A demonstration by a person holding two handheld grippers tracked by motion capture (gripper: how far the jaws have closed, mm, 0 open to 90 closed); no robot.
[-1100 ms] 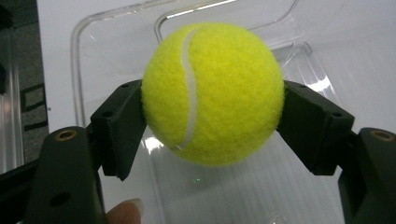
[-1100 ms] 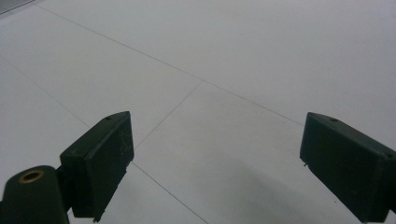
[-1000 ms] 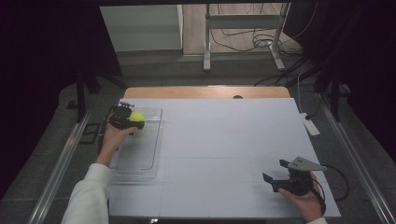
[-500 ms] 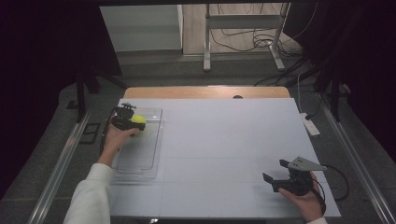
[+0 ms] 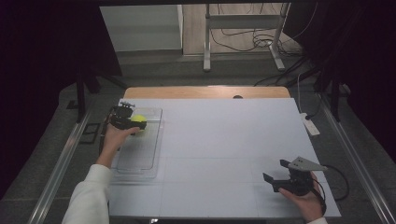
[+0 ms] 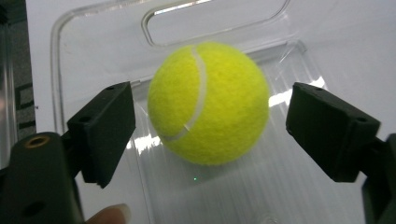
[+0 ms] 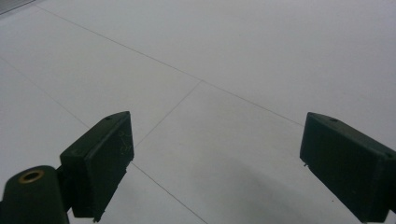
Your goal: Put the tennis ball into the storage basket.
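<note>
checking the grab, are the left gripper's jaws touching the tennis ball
Apart. In the left gripper view the tennis ball sits between the left gripper jaws, with clear tray showing through a gap on each side of it.

A white sleeve (image 5: pixel 86 198) covers the person's left forearm. Both handheld grippers are black with blocky rectangular jaws bearing small screw holes; the right gripper (image 5: pixel 276 176) carries a grey three-cornered plate (image 5: pixel 306 164) on top and trails a dark cable (image 5: pixel 338 179) at three o'clock.
</note>
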